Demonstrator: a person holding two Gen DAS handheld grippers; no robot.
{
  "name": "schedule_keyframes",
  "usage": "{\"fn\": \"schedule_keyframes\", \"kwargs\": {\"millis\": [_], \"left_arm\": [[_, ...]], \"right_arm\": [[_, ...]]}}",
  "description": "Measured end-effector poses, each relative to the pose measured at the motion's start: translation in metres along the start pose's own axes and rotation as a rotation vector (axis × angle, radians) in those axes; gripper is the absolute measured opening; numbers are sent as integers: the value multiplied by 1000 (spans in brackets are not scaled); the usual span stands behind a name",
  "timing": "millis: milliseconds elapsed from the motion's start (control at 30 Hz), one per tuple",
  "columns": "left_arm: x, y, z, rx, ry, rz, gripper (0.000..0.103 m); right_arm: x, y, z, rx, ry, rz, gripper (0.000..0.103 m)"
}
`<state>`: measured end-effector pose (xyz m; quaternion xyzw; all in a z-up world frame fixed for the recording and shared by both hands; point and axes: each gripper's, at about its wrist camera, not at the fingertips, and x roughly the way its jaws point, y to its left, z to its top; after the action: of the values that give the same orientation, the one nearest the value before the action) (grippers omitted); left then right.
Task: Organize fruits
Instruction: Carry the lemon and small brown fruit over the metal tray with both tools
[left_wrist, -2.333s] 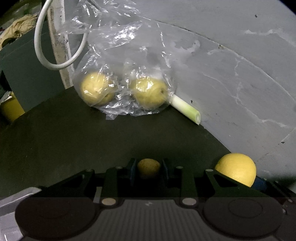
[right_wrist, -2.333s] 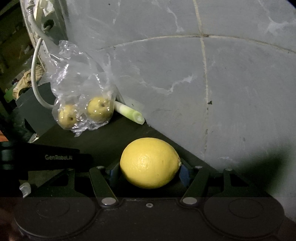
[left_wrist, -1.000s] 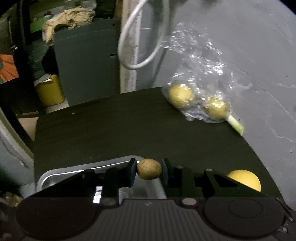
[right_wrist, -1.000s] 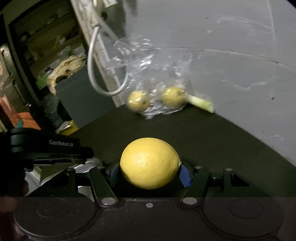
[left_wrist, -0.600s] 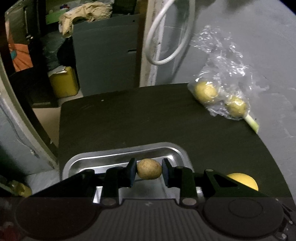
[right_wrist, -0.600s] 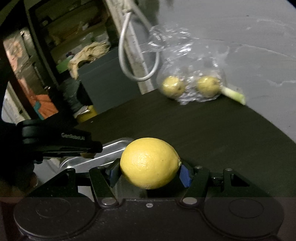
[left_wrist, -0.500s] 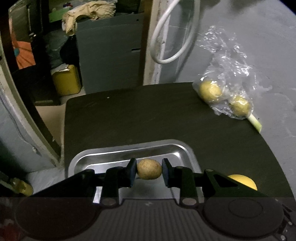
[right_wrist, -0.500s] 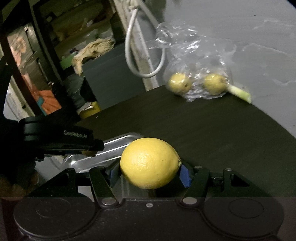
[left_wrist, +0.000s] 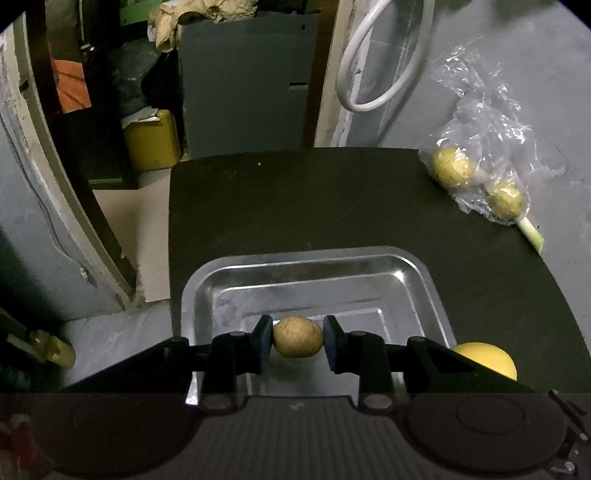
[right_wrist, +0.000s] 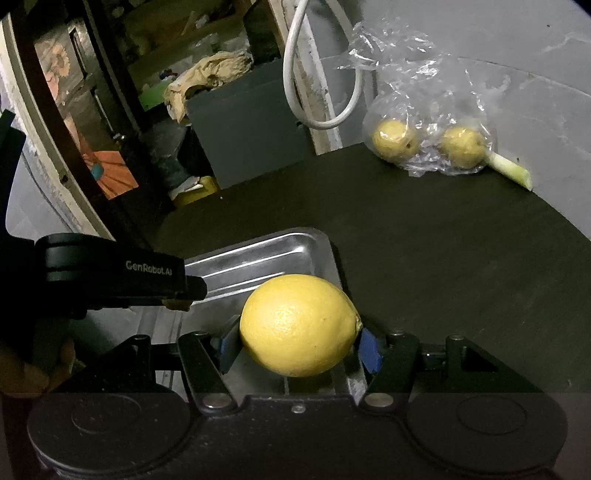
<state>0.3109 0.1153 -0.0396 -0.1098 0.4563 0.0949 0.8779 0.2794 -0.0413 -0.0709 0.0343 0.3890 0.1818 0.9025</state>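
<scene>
- Steel tray now fills the lower middle of the left wrist view; a moment ago only its near rim was showing there, so both claws have travelled from the wall side of the desk to above the tray.
- Left claw is clenched on a small brownish round fruit, which hangs over the flat bottom of the tray and, as far as I can tell, does not touch it yet.
- Right claw is clenched on a big yellow lemon, held over the right near part of the tray, just beside the left claw.
- Clear plastic bag with two yellowish fruits and a pale green stalk lies at the far right of the desk by the wall, well apart from the tray.
- For the task this means, in my judgement, that the carrying is nearly done: what remains is to lower both fruits and release them with care, because round fruit will roll on smooth steel.
</scene>
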Motion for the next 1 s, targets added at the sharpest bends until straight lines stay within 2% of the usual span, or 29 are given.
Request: {"fn": "schedule_keyframes", "kwargs": {"millis": [1000], "left_arm": [[7, 19, -14, -20, 35, 4, 32]], "right_arm": [[8, 8, -3, -18, 12, -27, 65]]}}
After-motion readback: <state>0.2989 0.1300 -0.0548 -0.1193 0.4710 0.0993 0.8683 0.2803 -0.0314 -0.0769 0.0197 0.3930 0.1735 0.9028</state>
